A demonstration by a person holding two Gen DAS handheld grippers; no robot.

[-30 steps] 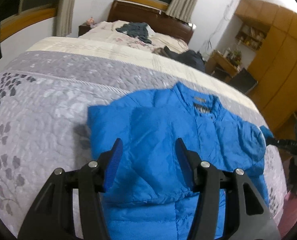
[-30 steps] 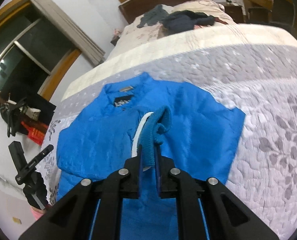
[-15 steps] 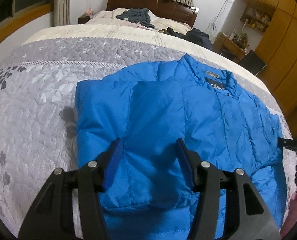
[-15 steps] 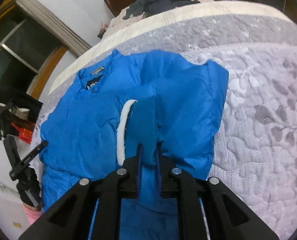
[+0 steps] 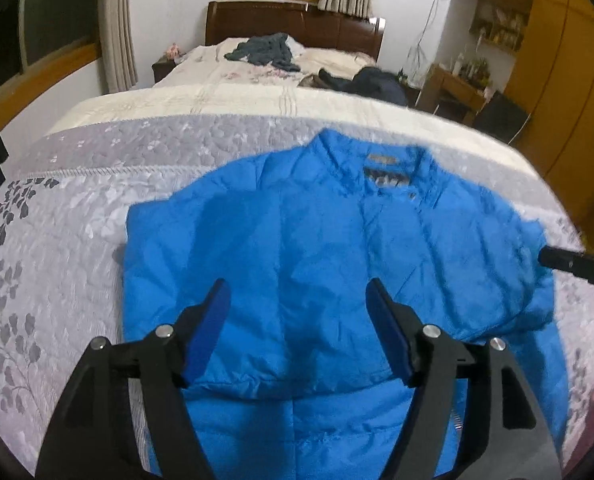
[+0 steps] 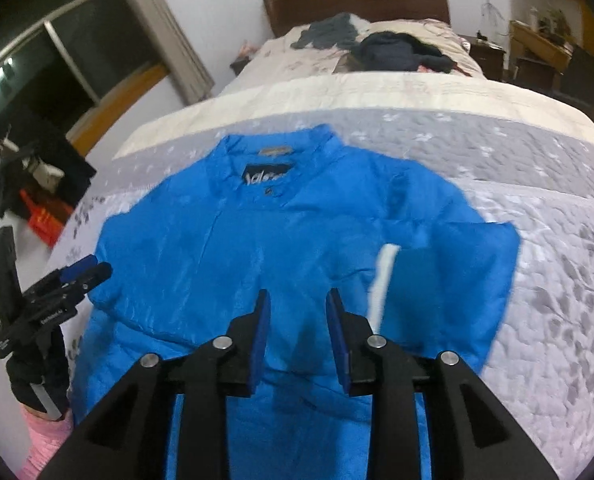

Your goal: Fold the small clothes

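Blue jacket (image 5: 317,248) lies flat on the grey quilt (image 5: 65,240), collar toward the headboard (image 5: 293,20), one sleeve (image 6: 437,280) folded across its front with the white cuff lining showing. Right gripper (image 6: 298,300) hangs over the lower front, fingers apart, nothing between them. Left gripper (image 5: 298,292) hovers above the hem side, jaws wide, empty as well. Dark clothes (image 5: 265,50) sit heaped far up the bed, well apart from the jacket.
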